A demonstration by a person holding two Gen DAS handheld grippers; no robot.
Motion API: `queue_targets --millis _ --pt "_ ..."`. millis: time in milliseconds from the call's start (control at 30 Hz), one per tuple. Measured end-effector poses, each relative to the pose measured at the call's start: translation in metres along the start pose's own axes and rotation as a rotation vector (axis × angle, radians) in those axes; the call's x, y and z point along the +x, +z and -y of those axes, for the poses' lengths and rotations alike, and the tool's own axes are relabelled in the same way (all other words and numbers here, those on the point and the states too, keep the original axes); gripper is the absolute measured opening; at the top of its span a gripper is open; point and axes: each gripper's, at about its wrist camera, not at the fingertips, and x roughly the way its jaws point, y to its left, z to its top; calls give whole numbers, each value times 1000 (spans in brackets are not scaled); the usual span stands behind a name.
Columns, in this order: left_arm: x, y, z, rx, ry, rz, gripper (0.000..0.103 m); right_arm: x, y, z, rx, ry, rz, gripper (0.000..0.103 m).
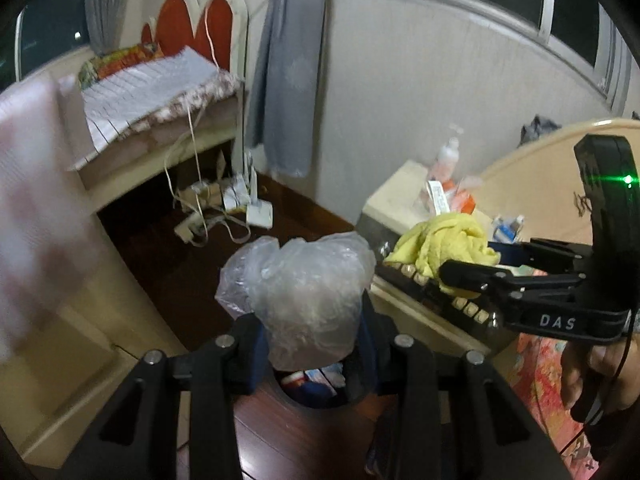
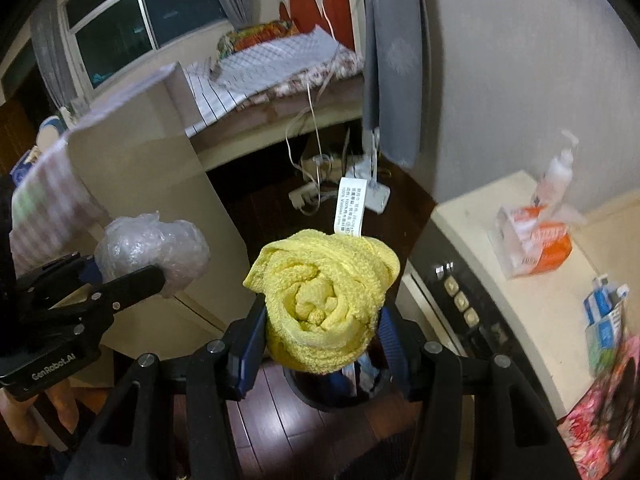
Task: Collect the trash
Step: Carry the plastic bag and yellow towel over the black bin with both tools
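Bedroom, dim light. Bed [image 2: 280,68] w/ red scalloped headboard [image 1: 192,24] at back, quilted cover on top, grey curtain [image 1: 288,64] hanging beside it. Dark wood floor [image 1: 168,264] between the furniture. Cream nightstand [image 2: 520,312] on the right side w/ a dark front panel and a row of buttons.

Under the bed edge: white power strip [image 1: 260,212] plus tangled cables on the floor.

Directly below both grippers: dark round trash bin [image 2: 340,396], rim partly visible, some blue/white stuff inside; the rest is hidden by the held items.

Left gripper [image 1: 312,344]: pads closed on a crumpled clear plastic bag [image 1: 304,292], bag bulging up above the fingers, held over the bin opening. In the right wrist view the same bag sits left of the towel, apart from it.

Right gripper [image 2: 324,344]: pads clamped on a rolled yellow towel [image 2: 324,300], white care label [image 2: 350,208] sticking up from its top. Towel is above the bin too.

On the nightstand: orange tissue pack [image 2: 532,244], white pump bottle [image 2: 556,172] behind it, small blue-white cartons [image 2: 604,308] nearer the edge. A hand [image 1: 600,376] grips the right gripper's handle, green LED lit on it.
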Motion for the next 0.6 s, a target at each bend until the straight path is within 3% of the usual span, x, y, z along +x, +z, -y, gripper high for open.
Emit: queue_targets --millis 600 --pt "145 -58 -8 -16 -32 -299 40 155 -47 55 -22 27 -295 55"
